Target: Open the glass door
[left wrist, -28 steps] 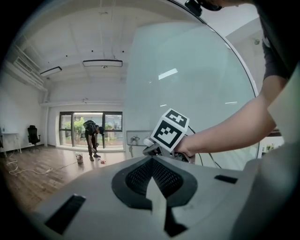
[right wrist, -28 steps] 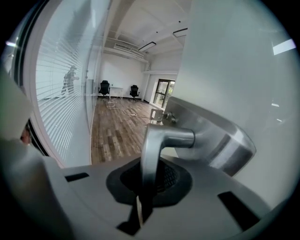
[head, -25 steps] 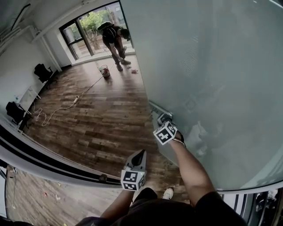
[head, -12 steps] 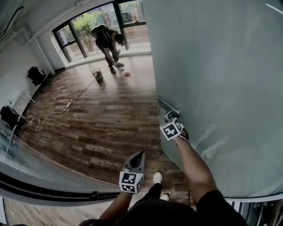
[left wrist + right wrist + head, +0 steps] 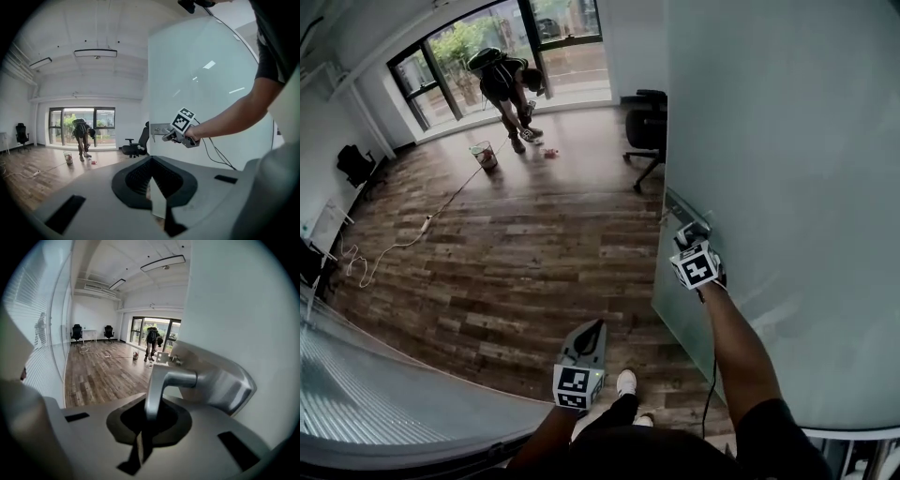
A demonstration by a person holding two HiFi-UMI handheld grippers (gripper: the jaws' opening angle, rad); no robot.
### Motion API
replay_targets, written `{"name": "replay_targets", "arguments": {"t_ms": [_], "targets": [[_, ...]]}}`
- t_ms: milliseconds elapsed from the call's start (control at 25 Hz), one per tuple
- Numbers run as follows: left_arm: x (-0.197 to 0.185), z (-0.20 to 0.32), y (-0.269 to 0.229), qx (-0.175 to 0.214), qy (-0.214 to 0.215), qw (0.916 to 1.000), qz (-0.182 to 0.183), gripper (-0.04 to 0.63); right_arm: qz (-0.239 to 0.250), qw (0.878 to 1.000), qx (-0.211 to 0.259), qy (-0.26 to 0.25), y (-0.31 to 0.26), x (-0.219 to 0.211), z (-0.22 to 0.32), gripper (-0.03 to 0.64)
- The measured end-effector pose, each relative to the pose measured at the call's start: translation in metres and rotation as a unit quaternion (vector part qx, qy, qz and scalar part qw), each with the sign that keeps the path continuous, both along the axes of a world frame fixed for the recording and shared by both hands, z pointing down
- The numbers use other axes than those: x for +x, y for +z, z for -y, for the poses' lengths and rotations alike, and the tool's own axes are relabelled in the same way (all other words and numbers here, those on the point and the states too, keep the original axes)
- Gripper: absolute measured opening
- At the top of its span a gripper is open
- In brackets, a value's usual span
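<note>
We only get the lever handle (image 5: 171, 378) up close in the right gripper view. The head view gives us the frosted glass door (image 5: 787, 169), standing on the right over the wood floor (image 5: 516, 253). The right gripper (image 5: 686, 234) has its jaws clamped on that handle, and the left gripper (image 5: 591, 330) has its jaws together, empty.

No readable text here: we find no letters, digits, brand marks or signs we can make out in any view. The only printed graphics we see are the black-and-white square markers on the cube (image 5: 578, 384) of the left gripper (image 5: 594, 328) and on the cube (image 5: 695, 267) of the right gripper (image 5: 687, 232). They're coded block patterns, not characters. The right gripper's cube also shows in the left gripper view (image 5: 184, 120), pattern only. Anything further off in the room is too small for us to tell.
</note>
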State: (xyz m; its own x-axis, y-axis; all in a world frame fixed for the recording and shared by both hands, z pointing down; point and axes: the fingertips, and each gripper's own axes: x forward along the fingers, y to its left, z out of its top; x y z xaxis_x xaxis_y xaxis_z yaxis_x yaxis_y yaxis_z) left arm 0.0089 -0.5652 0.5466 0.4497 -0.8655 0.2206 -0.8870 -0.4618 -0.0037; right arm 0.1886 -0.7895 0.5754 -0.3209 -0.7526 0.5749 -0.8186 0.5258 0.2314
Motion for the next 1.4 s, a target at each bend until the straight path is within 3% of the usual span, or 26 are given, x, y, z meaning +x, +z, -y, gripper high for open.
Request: {"name": "replay_targets", "arguments": {"t_ms": [440, 880, 1080, 1280, 1320, 1400], "targets": [[0.013, 0.074, 0.008, -0.020, 0.013, 0.9995, -0.021, -0.002, -0.002, 0.998, -0.020, 0.063, -0.005, 0.093, 0.074, 0.014], [0.009, 0.108, 0.014, -0.024, 0.006, 0.9996, -0.012, -0.002, -0.004, 0.995, -0.016, 0.100, -0.004, 0.160, 0.110, 0.014], [0.012, 0.110, 0.024, -0.032, 0.010, 0.9994, -0.011, -0.002, -0.028, 0.993, -0.073, 0.090, -0.001, 0.179, 0.113, 0.014], [0.018, 0.107, 0.029, -0.038, 0.017, 0.9991, -0.008, -0.002, -0.055, 0.990, -0.078, 0.108, -0.004, 0.194, 0.117, 0.017], [0.015, 0.107, 0.030, -0.039, 0.015, 0.9991, -0.007, -0.002, -0.054, 0.989, -0.079, 0.109, -0.007, 0.196, 0.118, 0.025], [0.006, 0.107, 0.033, -0.046, 0.006, 0.9989, -0.004, -0.002, -0.038, 0.990, -0.076, 0.109, -0.017, 0.198, 0.119, 0.114]]}}
